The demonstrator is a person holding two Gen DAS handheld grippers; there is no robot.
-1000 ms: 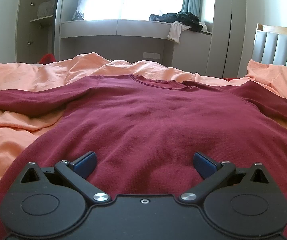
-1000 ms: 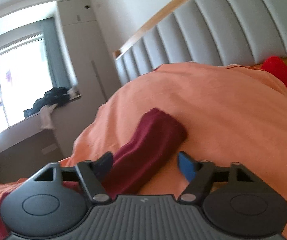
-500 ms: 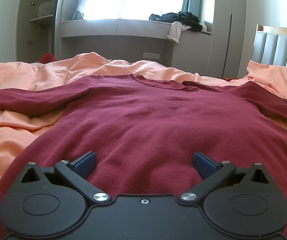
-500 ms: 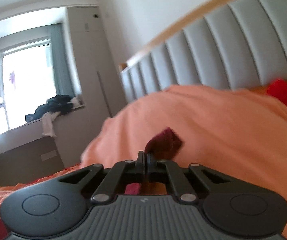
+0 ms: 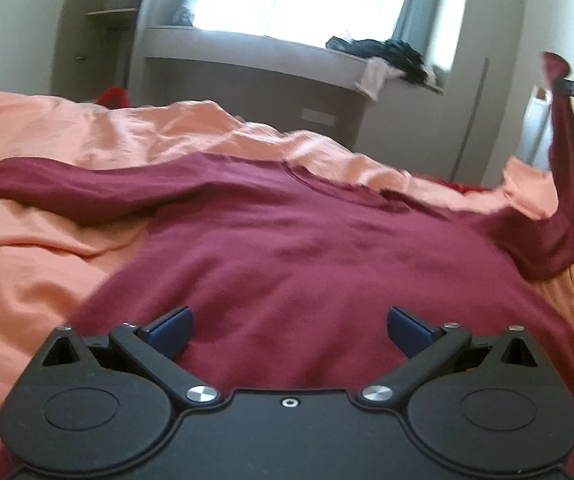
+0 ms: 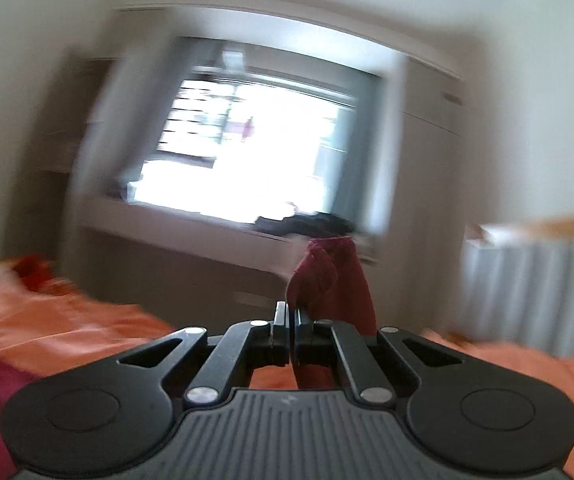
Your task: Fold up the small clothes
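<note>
Nearest in the left wrist view, the left gripper hovers low over the hem area of the dark red long-sleeved knit top, its blue-padded fingers spread wide with nothing between them. The top lies flat, front up, on the rumpled orange bed sheet, one sleeve stretched out to the left across the sheet. The other sleeve rises steeply from the bed at the right edge, its cuff pinched by the tip of the right gripper, which only just enters this view.

The right wrist view shows that grip up close: the right gripper has its fingers pressed together on the sleeve cuff, the cloth bunched above and trailing below them. This view is heavily blurred, and the body of the top shows only as a dark red patch at its lower left.

Beyond the bed, both views show a grey window ledge carrying a heap of dark clothes, and a bright window.
</note>
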